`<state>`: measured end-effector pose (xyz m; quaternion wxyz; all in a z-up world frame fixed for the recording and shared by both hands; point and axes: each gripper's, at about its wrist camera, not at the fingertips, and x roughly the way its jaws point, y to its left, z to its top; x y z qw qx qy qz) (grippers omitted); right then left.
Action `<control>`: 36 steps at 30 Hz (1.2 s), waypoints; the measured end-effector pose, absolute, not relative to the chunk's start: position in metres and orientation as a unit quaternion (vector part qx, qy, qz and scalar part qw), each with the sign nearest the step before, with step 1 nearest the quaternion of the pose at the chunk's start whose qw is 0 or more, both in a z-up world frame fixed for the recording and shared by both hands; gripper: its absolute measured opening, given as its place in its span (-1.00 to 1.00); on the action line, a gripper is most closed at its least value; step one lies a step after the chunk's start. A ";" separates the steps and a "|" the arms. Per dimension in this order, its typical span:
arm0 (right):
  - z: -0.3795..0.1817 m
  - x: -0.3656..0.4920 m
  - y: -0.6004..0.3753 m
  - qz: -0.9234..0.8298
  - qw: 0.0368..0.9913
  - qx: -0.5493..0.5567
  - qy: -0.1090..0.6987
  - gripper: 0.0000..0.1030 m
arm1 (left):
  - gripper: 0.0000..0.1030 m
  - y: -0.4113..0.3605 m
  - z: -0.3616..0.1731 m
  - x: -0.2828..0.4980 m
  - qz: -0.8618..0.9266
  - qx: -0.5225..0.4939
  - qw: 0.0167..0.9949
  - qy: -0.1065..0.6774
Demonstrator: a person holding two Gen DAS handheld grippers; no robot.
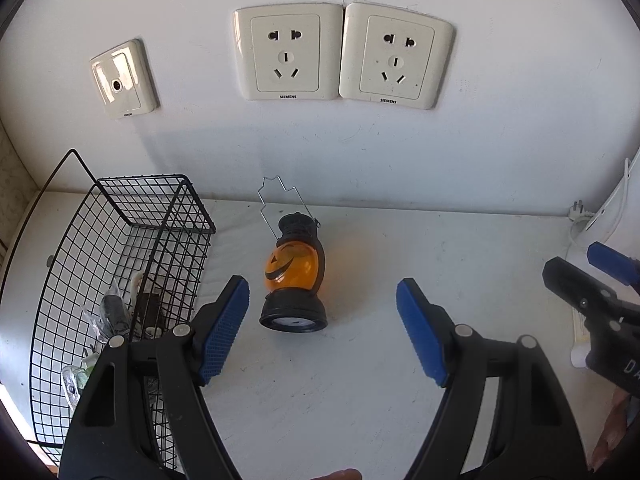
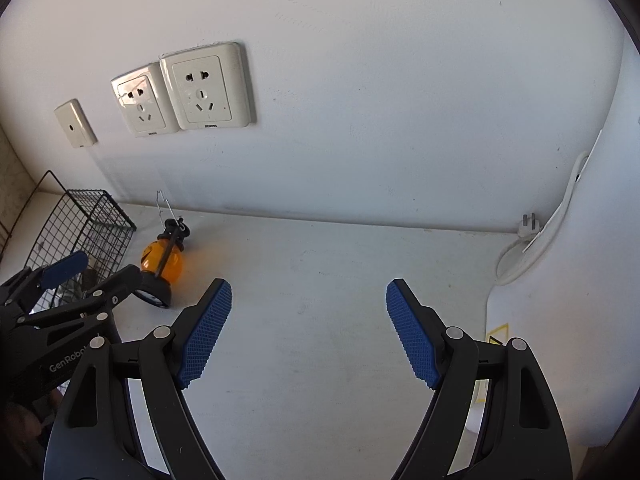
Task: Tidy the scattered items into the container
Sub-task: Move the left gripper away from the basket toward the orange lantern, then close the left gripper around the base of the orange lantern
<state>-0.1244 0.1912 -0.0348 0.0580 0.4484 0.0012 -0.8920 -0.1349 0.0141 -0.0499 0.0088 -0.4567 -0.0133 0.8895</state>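
An orange pumpkin-face lantern [image 1: 294, 276] with a black base, black cap and thin wire handle lies tilted on the white surface, just right of a black wire basket [image 1: 120, 264]. The basket holds several small items, partly hidden by my left gripper's arm. My left gripper [image 1: 322, 320] is open and empty, its fingertips on either side of the lantern's base and slightly short of it. My right gripper [image 2: 308, 328] is open and empty over bare surface to the right. The lantern [image 2: 162, 266] and basket [image 2: 80, 228] also show at the left of the right wrist view.
A white wall with two sockets [image 1: 340, 52] and a small outlet plate [image 1: 120, 80] stands close behind. A white appliance [image 2: 580, 280] with a cable and plug [image 2: 530, 226] blocks the right side. The right gripper shows at the right edge of the left wrist view [image 1: 600, 280].
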 end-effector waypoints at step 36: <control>-0.071 -0.140 0.213 -0.878 0.040 0.477 -0.001 0.54 | 0.42 0.003 -0.140 -0.183 0.868 -0.496 -0.016 0.016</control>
